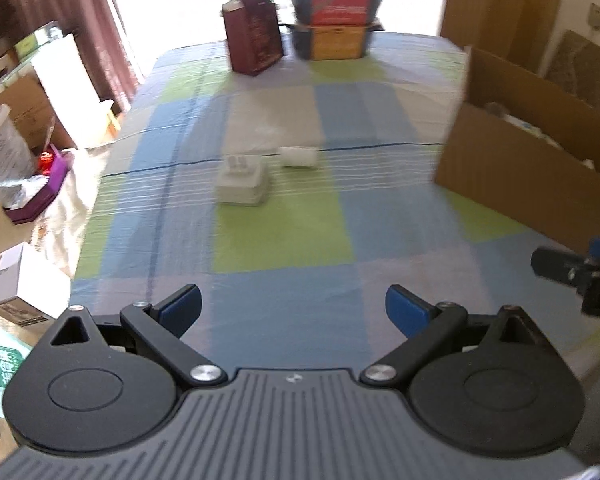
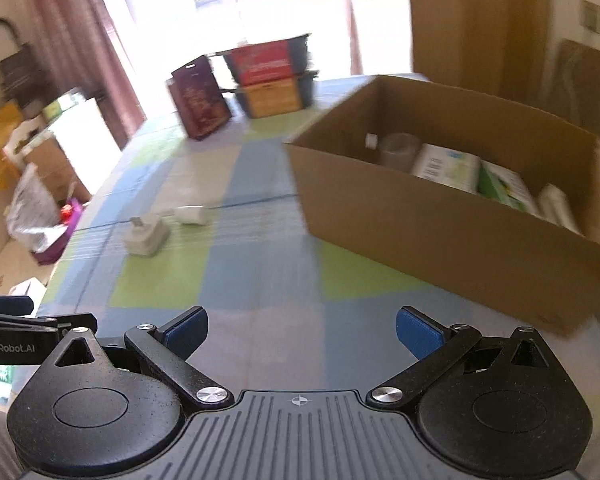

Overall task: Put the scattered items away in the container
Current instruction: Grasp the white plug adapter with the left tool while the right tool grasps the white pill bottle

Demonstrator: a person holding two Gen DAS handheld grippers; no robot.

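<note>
Both tongs – left tongs [image 1: 293, 308] and right tongs [image 2: 301, 330] – gape wide, holding nothing. A white plug adapter [image 1: 243, 181] and a small white charger [image 1: 299, 157] lie mid-desk [image 1: 284, 240], near each other. Only the right view looks inside the cardboard box [image 2: 440, 216] – packets [image 2: 448, 168] and a clear cup [image 2: 396, 148].

Two wrist views — shared checked tablecloth [image 1: 284, 236] ahead

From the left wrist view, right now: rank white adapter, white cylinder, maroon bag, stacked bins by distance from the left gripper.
1. White adapter, centre of the table, slightly left.
2. White cylinder, just behind it, lying to its right.
3. Maroon bag, far end, left of the bins.
4. Stacked bins, far edge.

Left gripper is open, empty.
</note>
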